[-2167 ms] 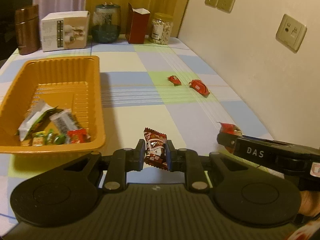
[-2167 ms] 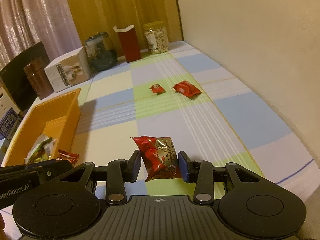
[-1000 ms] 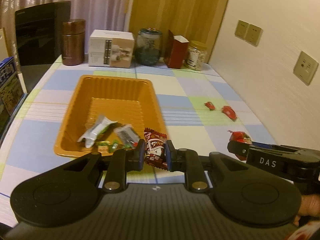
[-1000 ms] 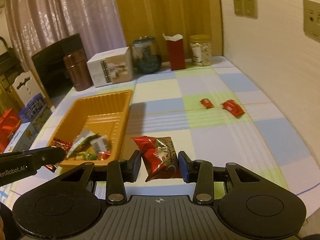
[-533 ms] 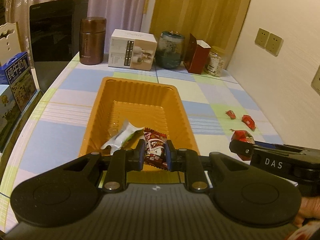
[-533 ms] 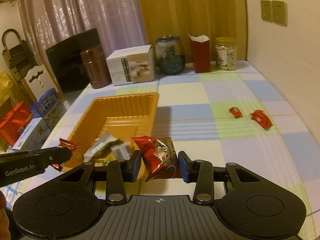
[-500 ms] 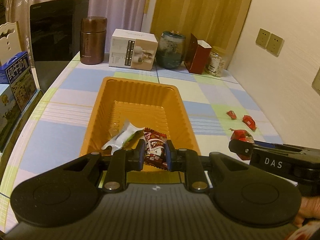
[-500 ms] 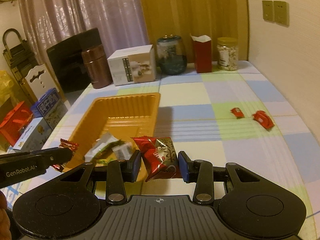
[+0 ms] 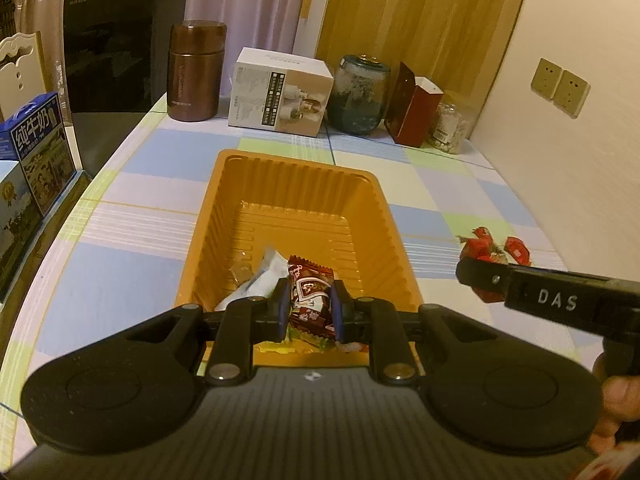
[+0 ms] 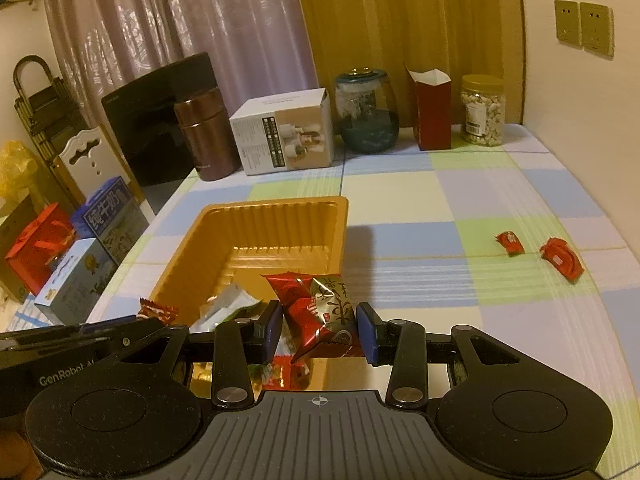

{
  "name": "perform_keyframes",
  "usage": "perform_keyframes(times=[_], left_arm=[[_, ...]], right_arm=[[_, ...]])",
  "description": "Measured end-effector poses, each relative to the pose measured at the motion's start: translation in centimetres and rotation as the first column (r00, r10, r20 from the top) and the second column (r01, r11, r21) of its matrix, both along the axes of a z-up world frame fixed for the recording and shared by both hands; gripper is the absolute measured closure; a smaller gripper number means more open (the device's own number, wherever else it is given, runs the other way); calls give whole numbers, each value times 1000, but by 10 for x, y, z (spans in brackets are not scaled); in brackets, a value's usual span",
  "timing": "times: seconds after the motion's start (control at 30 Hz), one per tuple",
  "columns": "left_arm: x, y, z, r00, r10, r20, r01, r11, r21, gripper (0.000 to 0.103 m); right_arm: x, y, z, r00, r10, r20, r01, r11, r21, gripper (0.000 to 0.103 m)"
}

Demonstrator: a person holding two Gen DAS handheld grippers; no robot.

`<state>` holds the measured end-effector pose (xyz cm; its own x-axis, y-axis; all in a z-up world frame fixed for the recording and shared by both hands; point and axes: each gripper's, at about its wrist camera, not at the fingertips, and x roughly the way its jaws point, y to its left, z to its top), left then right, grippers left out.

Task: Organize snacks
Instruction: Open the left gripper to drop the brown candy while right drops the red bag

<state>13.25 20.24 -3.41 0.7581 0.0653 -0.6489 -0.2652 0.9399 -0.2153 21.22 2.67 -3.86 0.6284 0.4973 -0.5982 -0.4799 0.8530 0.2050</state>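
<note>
Now both claws are at the delivery step over the orange tray [image 9: 296,168]: left claw [image 9: 310,312] clamps a brown candy [image 9: 310,296], right claw [image 10: 320,330] clamps a red packet [image 10: 316,308] above the tray's near corner; next, open both to drop.

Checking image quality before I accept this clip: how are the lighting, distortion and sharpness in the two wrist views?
Left wrist view: dim, warm orange cast; strong fisheye bend with dark corners; orange tray and brown snack packet readable. Right wrist view: same warm cast; tray casts a shadow onto the checked tablecloth; foil glints on the red snack packet; two small red candies look soft.
</note>
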Motion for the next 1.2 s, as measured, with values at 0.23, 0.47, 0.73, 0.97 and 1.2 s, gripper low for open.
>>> perform_keyframes(times=[0.23, 0.47, 0.73, 0.97, 1.2], left_arm=[[16, 10, -8, 1000, 4, -11, -4, 1000, -11, 84], [38, 17, -22, 999, -2, -48, 1, 1000, -12, 67], [26, 22, -20, 998, 38, -42, -37, 999, 8, 66], [20, 23, -15, 998, 31, -48, -30, 999, 21, 66], [19, 23, -11, 998, 30, -48, -29, 999, 31, 66]], right_arm=[[14, 10, -5, 1000, 8, -27, -8, 1000, 8, 63], [24, 13, -10, 999, 2, -43, -1, 1000, 12, 63], [25, 11, -13, 999, 6, -53, -5, 1000, 15, 62], [22, 20, -11, 998, 40, -55, -38, 999, 29, 62], [23, 29, -6, 997, 65, -51, -63, 997, 37, 62]])
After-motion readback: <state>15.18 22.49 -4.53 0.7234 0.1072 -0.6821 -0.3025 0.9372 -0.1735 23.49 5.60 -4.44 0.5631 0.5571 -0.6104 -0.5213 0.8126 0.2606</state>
